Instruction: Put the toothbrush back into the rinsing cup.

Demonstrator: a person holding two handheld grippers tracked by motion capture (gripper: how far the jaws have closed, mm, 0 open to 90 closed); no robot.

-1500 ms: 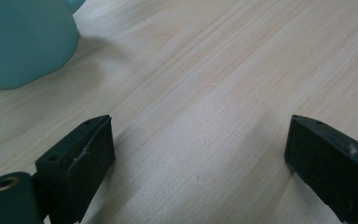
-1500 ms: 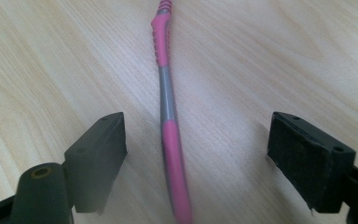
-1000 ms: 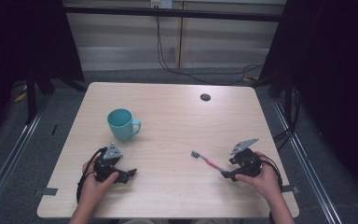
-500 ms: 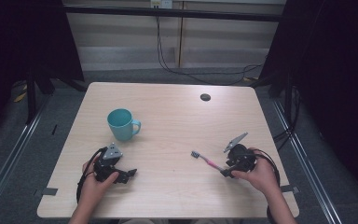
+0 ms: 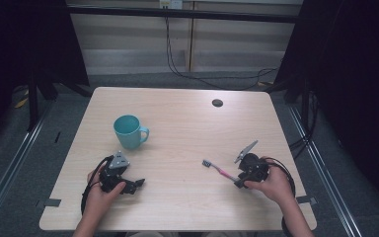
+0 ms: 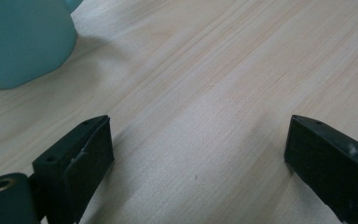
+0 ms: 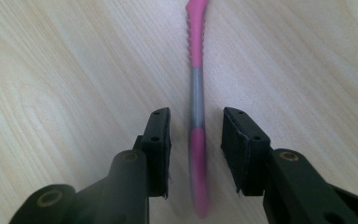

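Observation:
A pink and grey toothbrush (image 5: pixel 219 170) lies flat on the wooden table (image 5: pixel 187 123), its bristle head pointing toward the table's middle. My right gripper (image 5: pixel 238 181) is at its handle end. In the right gripper view the handle (image 7: pixel 196 93) runs between the two jaws of that gripper (image 7: pixel 196 116), which have just been closing; a narrow gap still shows on each side, so the pads do not press on it. My left gripper (image 5: pixel 135 185) rests open on the table at the front left, with bare wood between its jaws (image 6: pixel 198 135). A teal mug (image 5: pixel 128 131) stands upright just beyond it (image 6: pixel 21 42).
A small dark round grommet (image 5: pixel 217 102) sits in the tabletop near the back edge. Black frame posts and dark curtains flank the table, and cables hang behind it. Bare wood stretches between the mug and the toothbrush.
The right gripper's jaws have narrowed around the toothbrush handle, and the gripper has tipped slightly. The toothbrush, the mug and the left gripper have stayed put.

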